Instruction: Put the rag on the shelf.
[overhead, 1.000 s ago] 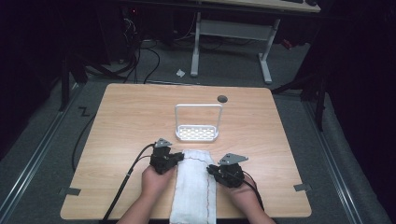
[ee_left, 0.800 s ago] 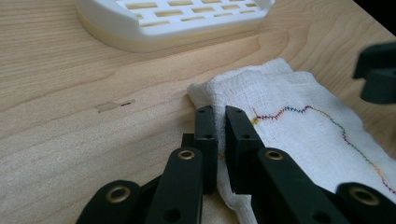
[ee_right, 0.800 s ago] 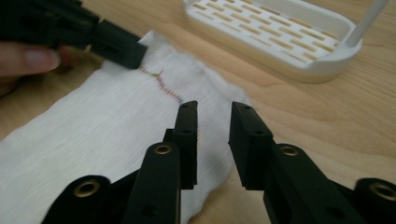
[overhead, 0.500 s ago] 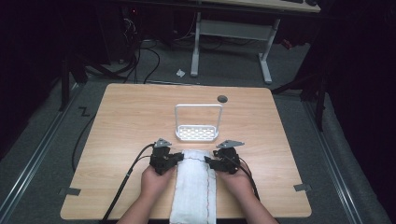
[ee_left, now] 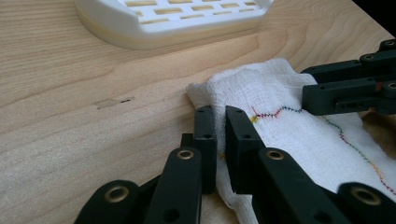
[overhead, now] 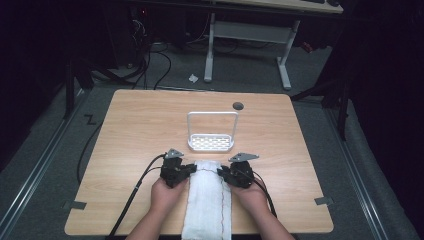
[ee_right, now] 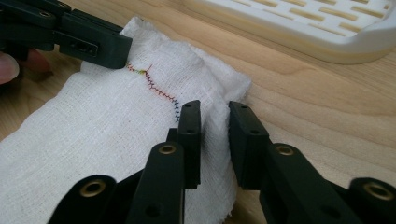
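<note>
**Both grippers now at the cloth's far corners**

Change: a second ago the right gripper (overhead: 223, 173) sat out to the right of the white cloth (overhead: 207, 200); it now stands against the cloth's right edge, level with the left gripper (overhead: 189, 169) on the opposite edge. Judgement: a two-handed hold at the far end, likely ahead of a lift or fold.

Cloth lies on the surface (overhead: 135, 135) at the near edge, between the hands, just short of the white slotted rack (overhead: 211, 142).

Gripper views add what the high view cannot resolve. Left: fingers (ee_left: 205, 140) narrowly parted, cloth edge bunched between them. Right: fingers (ee_right: 189, 135) parted a little wider, a fold of cloth in the gap, seemingly not yet clamped. Coloured zigzag stitching (ee_right: 161, 93) runs along the fabric.
</note>
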Tool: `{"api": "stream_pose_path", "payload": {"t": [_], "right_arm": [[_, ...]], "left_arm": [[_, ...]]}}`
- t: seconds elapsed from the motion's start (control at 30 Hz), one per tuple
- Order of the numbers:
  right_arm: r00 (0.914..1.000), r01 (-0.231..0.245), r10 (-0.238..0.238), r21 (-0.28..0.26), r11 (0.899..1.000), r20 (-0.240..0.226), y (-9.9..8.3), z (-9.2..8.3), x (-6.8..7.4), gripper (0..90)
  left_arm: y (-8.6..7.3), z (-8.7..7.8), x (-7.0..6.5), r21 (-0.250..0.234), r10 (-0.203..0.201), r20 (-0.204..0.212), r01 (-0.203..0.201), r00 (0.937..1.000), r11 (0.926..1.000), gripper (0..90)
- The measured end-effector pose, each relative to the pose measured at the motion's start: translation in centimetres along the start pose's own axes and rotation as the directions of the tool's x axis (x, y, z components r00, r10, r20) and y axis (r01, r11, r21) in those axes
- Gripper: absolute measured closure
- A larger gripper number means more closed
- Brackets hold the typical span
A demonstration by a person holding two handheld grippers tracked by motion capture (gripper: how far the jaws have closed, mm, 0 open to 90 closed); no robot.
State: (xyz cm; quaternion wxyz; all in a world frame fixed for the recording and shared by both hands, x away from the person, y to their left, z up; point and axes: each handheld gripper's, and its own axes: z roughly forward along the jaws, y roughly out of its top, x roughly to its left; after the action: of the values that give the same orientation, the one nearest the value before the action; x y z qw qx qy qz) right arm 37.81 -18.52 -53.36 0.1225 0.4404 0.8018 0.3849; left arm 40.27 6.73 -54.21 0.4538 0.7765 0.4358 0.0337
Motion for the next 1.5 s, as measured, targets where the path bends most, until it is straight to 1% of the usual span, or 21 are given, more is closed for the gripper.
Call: {"api": "stream_pose_path", "payload": {"t": [0.13, 0.33, 0.4, 0.47, 0.53, 0.6, 0.67, 0.7, 0.77, 0.87, 1.0, 1.1, 1.13, 1.17, 1.33, 1.43, 1.5], "right_arm": [[0.9997, -0.015, 0.015, 0.001, 1.0, -0.02, 0.0, 0.1, -0.2, 80.7], [0.9999, 0.01, -0.01, -0.008, 1.0, -0.007, 0.0, 0.0, 0.1, 81.7], [1.0, 0.009, -0.009, -0.012, 1.0, -0.003, 0.1, -0.2, 0.2, 81.7], [0.9999, 0.01, -0.01, -0.033, 0.999, -0.001, 0.1, -0.4, 0.3, 81.8], [0.9997, 0.025, -0.025, -0.052, 0.998, 0.004, 0.1, -0.7, 0.4, 81.8], [0.9995, 0.032, -0.032, -0.066, 0.997, 0.003, 0.1, -1.0, 0.7, 81.8], [0.9995, 0.033, -0.033, -0.082, 0.996, 0.003, 0.2, -1.3, 0.9, 81.7], [0.9992, 0.041, -0.041, -0.094, 0.995, 0.003, 0.2, -1.4, 1.0, 81.8], [0.999, 0.044, -0.045, -0.115, 0.992, 0.001, 0.3, -1.9, 1.3, 81.8], [0.9988, 0.049, -0.049, -0.128, 0.991, 0.005, 0.4, -2.3, 1.5, 81.8], [0.9982, 0.06, -0.06, -0.166, 0.984, 0.01, 0.7, -3.0, 1.6, 81.8], [0.9981, 0.061, -0.061, -0.185, 0.981, 0.01, 1.0, -3.4, 1.7, 81.7], [0.9978, 0.067, -0.065, -0.205, 0.977, 0.015, 1.3, -3.8, 1.8, 81.7], [0.9978, 0.067, -0.065, -0.205, 0.977, 0.015, 1.3, -3.8, 1.8, 81.7], [0.9962, 0.087, -0.082, -0.241, 0.967, 0.031, 2.4, -4.9, 2.2, 81.7], [0.996, 0.088, -0.082, -0.261, 0.961, 0.034, 3.1, -5.7, 2.1, 81.7], [0.9956, 0.092, -0.084, -0.278, 0.956, 0.042, 3.7, -6.3, 2.2, 81.7]], "left_arm": [[0.0, 0.0, 0.0, -0.001, 0.001, -0.002, -0.001, 1.0, 1.0, 83.6], [-0.1, -0.2, -0.1, -0.02, 0.008, 0.002, -0.008, 1.0, 0.9998, 84.7], [-0.2, -0.4, -0.1, -0.041, 0.015, 0.005, -0.015, 0.9999, 0.9991, 85.1], [-0.2, -0.6, -0.2, -0.056, 0.024, 0.01, -0.023, 0.9997, 0.9982, 85.5], [-0.3, -1.0, -0.1, -0.078, 0.014, 0.02, -0.013, 0.9997, 0.9968, 85.6], [-0.3, -1.2, -0.2, -0.089, 0.013, 0.018, -0.012, 0.9997, 0.9959, 85.7], [-0.3, -1.4, -0.3, -0.096, 0.022, 0.008, -0.021, 0.9997, 0.9951, 85.7], [-0.3, -1.6, -0.4, -0.099, 0.02, 0.008, -0.02, 0.9998, 0.9949, 85.7], [-0.3, -1.9, -0.5, -0.115, 0.021, 0.007, -0.02, 0.9998, 0.9932, 85.7], [-0.2, -2.5, -0.9, -0.144, 0.032, 0.005, -0.031, 0.9995, 0.989, 85.7], [0.1, -3.2, -1.3, -0.18, 0.025, 0.013, -0.023, 0.9996, 0.9834, 85.7], [0.4, -3.7, -1.5, -0.203, 0.03, 0.011, -0.027, 0.9995, 0.9788, 85.7], [0.6, -3.9, -1.6, -0.214, 0.028, 0.011, -0.025, 0.9996, 0.9765, 85.7], [0.8, -4.2, -1.7, -0.225, 0.028, 0.011, -0.025, 0.9996, 0.9741, 85.7], [2.1, -5.3, -2.4, -0.275, 0.042, 0.018, -0.035, 0.999, 0.9609, 85.7], [2.8, -5.8, -2.8, -0.287, 0.058, 0.007, -0.054, 0.9983, 0.9564, 85.7], [3.4, -6.2, -3.2, -0.3, 0.073, 0.0, -0.07, 0.9973, 0.9513, 85.7]]}}
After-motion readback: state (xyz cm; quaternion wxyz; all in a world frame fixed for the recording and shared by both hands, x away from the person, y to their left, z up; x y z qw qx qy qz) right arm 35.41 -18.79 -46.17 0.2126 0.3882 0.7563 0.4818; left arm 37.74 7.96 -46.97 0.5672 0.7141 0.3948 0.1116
